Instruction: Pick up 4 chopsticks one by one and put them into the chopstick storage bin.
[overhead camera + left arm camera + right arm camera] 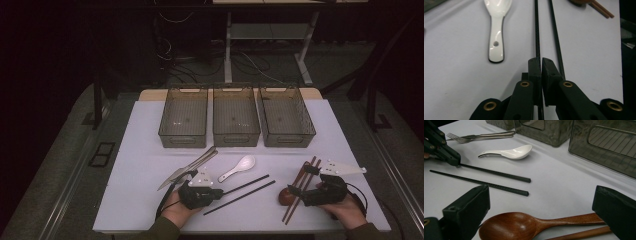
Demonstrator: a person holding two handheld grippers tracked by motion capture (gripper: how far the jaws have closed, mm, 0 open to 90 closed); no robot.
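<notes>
Pinching a thin matte black chopstick, left tongs clamp tight.

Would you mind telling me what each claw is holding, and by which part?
The left claw pinches one thin black chopstick at its near end. The right claw stands open around the brown wooden spoon, gripping nothing.

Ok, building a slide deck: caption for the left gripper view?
Left gripper fingers shut on one black chopstick, white spoon lying alongside.
</notes>
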